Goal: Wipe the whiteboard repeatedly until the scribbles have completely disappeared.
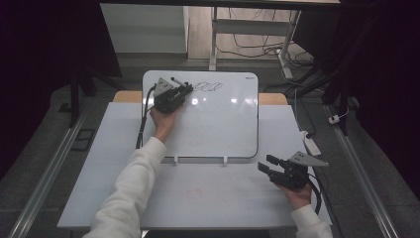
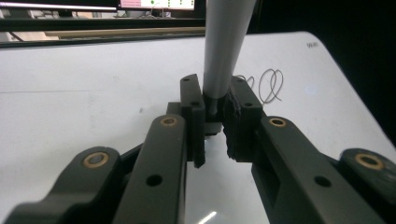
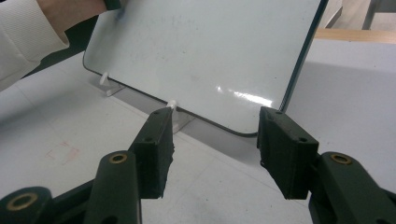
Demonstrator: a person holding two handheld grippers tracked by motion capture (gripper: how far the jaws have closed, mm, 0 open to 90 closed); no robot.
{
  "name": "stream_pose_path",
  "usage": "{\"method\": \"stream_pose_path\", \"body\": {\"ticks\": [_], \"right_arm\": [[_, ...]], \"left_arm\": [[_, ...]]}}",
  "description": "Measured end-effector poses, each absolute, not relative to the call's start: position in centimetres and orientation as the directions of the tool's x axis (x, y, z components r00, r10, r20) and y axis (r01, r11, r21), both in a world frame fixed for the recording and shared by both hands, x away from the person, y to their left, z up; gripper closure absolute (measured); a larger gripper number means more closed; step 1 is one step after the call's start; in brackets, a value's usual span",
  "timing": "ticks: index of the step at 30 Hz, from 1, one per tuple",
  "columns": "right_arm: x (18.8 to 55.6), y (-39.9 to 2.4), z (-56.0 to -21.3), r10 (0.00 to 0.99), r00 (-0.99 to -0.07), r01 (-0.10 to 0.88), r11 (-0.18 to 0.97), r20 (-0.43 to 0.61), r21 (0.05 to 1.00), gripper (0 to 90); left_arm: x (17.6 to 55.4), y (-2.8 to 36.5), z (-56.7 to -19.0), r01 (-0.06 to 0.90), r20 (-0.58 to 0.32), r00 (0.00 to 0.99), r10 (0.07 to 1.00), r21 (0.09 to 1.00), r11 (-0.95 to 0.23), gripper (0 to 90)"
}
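**Pen on the board, loops under way**

High view: the left gripper (image 1: 184, 90) clamps a marker (image 1: 177, 81) at the whiteboard (image 1: 218, 124) top, beside fresh loops (image 1: 208, 87).

Left gripper view: jaws pinch the barrel near its tip, steadying the stroke.

Right gripper view: the right gripper (image 3: 215, 140) gapes empty at the board's lower corner, clear of the writing.

marker (image 2: 229, 42) top cut off by upper frame edge in left gripper view, its tip hidden between the jaws. small print at whiteboard (image 1: 213, 124) upper right corner too small to read. person's forearms cut off at bottom edge.
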State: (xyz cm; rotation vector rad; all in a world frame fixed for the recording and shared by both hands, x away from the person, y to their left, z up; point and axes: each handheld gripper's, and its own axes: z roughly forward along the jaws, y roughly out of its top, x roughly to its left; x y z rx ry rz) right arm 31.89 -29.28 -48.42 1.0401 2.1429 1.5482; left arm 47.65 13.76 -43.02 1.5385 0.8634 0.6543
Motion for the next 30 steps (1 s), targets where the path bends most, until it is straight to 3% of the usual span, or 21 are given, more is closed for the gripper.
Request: {"method": "stream_pose_path", "body": {"ticks": [4,8,14,26,30], "right_arm": [[31.8,-29.3,-48.3,0.702,-0.692,0.377,0.155,0.167,0.913,45.5],[31.8,-29.4,-48.3,0.703,-0.691,0.376,0.151,0.168,0.914,45.6],[31.8,-29.1,-48.4,0.699,-0.695,0.379,0.157,0.169,0.912,45.5],[31.8,-29.5,-48.5,0.703,-0.690,0.384,0.151,0.175,0.911,45.4],[31.6,-29.3,-48.4,0.699,-0.694,0.378,0.152,0.171,0.913,45.3]], "left_arm": [[47.9,16.0,-42.3,0.157,-0.083,0.491,0.867,0.988,0.006,78.2],[48.0,16.6,-42.3,0.165,-0.105,0.479,0.872,0.986,0.028,78.2],[47.4,13.0,-43.3,0.161,-0.068,0.556,0.829,0.987,-0.026,78.2],[48.1,14.4,-42.6,0.167,-0.105,0.530,0.842,0.986,0.018,78.2],[48.0,11.5,-43.3,0.170,-0.105,0.575,0.811,0.985,0.008,78.2]]}}
